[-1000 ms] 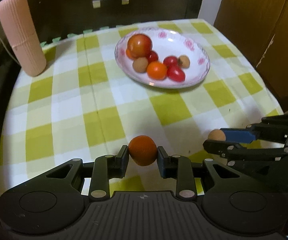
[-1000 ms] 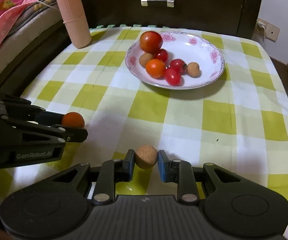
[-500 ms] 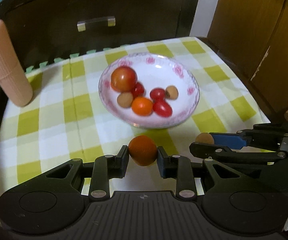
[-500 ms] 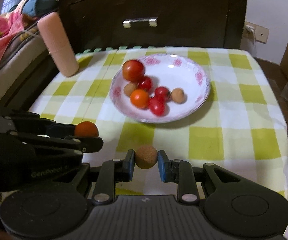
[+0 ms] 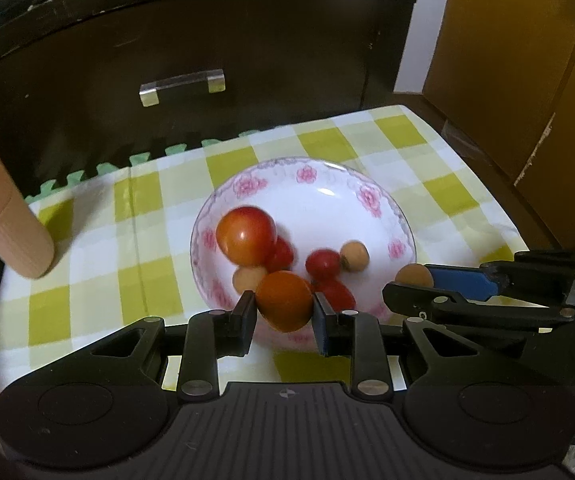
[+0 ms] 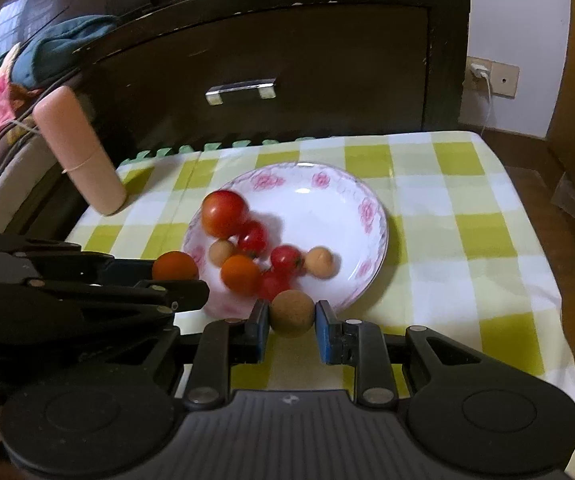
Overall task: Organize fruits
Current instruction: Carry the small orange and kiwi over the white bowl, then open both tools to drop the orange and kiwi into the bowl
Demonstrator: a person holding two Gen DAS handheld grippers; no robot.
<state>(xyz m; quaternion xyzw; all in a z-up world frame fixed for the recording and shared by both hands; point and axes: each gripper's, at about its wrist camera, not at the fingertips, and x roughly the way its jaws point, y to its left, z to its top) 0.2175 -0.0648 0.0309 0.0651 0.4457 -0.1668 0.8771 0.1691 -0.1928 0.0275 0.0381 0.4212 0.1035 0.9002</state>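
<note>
We see the left gripper [image 5: 284, 309] clamped on an orange tomato [image 5: 284, 301], at the 6 o'clock rim of the floral bowl [image 5: 371, 200]. The right gripper [image 6: 291, 315] pinches a tan longan [image 6: 291, 313], also at the bowl's 6 o'clock rim. Tomatoes and longans lie inside the bowl on the checked tablecloth [image 6: 467, 248].

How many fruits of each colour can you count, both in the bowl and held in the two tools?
Red-orange large tomato: 1
Red cherry tomatoes: 3
Orange tomatoes: 2, one in the bowl and one in the left tool
Tan-brown round fruits: 3, two in the bowl and one in the right tool
Total: 9
</note>
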